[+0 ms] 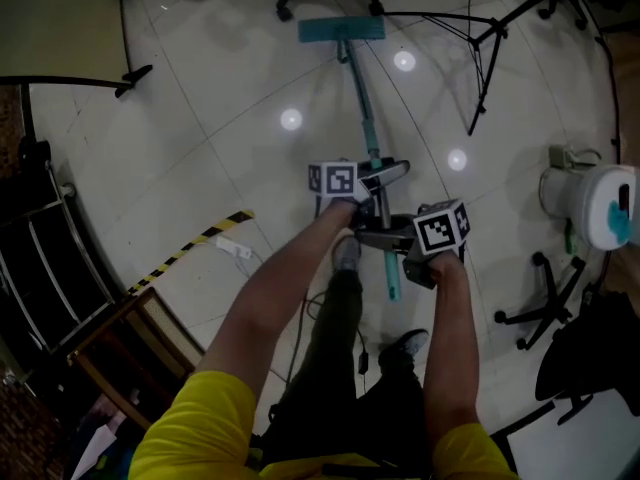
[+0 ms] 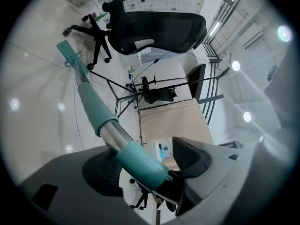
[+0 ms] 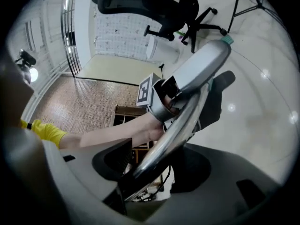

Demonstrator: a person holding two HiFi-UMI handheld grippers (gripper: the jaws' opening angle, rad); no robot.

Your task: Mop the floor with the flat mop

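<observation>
The flat mop lies out ahead of me on the pale tiled floor, its teal head [image 1: 340, 30] far from me and its handle [image 1: 366, 118] running back between my hands. My left gripper [image 1: 383, 176] is shut on the handle higher up. In the left gripper view a teal sleeve [image 2: 140, 161] on the silver pole sits between that left gripper's [image 2: 146, 165] pads, and the mop head [image 2: 69, 54] shows at the far end. My right gripper [image 1: 388, 236] is shut on the silver pole [image 3: 180, 121] lower down, near the teal end grip [image 1: 392, 283]. The right gripper [image 3: 152, 161] looks towards the left gripper's marker cube [image 3: 146, 91].
A black tripod stand [image 1: 482, 53] stands just right of the mop. An office chair base [image 1: 545, 308] and a white unit [image 1: 598, 204] are at the right. At the left lie a yellow-black strip [image 1: 192, 248], a wooden shelf [image 1: 110, 353] and a railing [image 1: 40, 238]. My feet [image 1: 347, 253] are below the handle.
</observation>
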